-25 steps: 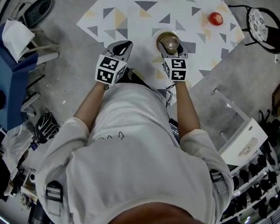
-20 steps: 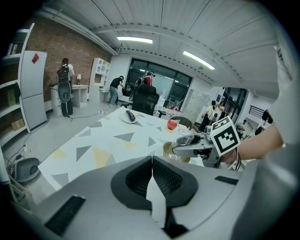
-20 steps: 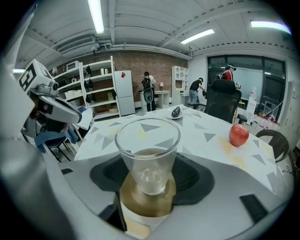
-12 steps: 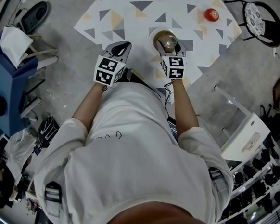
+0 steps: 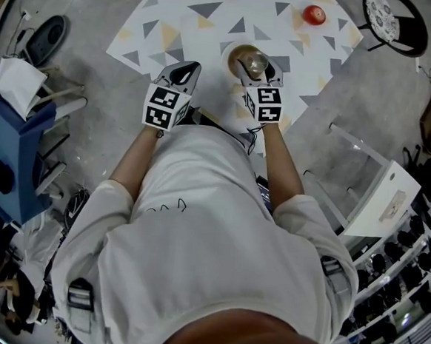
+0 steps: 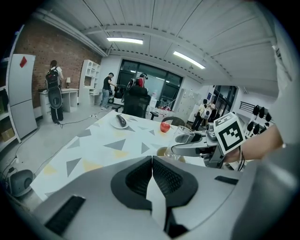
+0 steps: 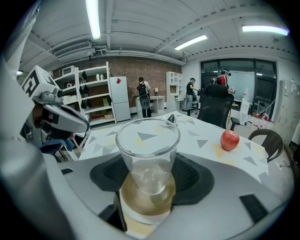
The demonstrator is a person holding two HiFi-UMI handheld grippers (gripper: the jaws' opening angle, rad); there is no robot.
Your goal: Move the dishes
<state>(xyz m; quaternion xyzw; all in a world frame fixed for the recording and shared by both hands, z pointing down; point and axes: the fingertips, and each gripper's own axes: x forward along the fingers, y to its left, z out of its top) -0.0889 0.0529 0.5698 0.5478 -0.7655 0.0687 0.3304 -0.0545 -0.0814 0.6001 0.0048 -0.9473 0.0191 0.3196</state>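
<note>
Head view: the right gripper (image 5: 258,68) is clamped on a clear glass (image 5: 255,59), just above a brown saucer (image 5: 234,58) near the table's (image 5: 198,18) six o'clock edge. I'd raise it straight and upright, without squeezing harder.

Left gripper view: the left gripper (image 6: 152,176) is closed on nothing, the glass at its two o'clock.

Right gripper view: the glass stands centred between the jaws, an apple (image 7: 229,139) at three o'clock.

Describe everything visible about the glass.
The glass is a clear, empty tumbler, wider at the rim than at the base. It stands upright, gripped low down between the right gripper's fingers, over a brown, white-rimmed saucer. Whether its base touches the saucer cannot be told.
</note>
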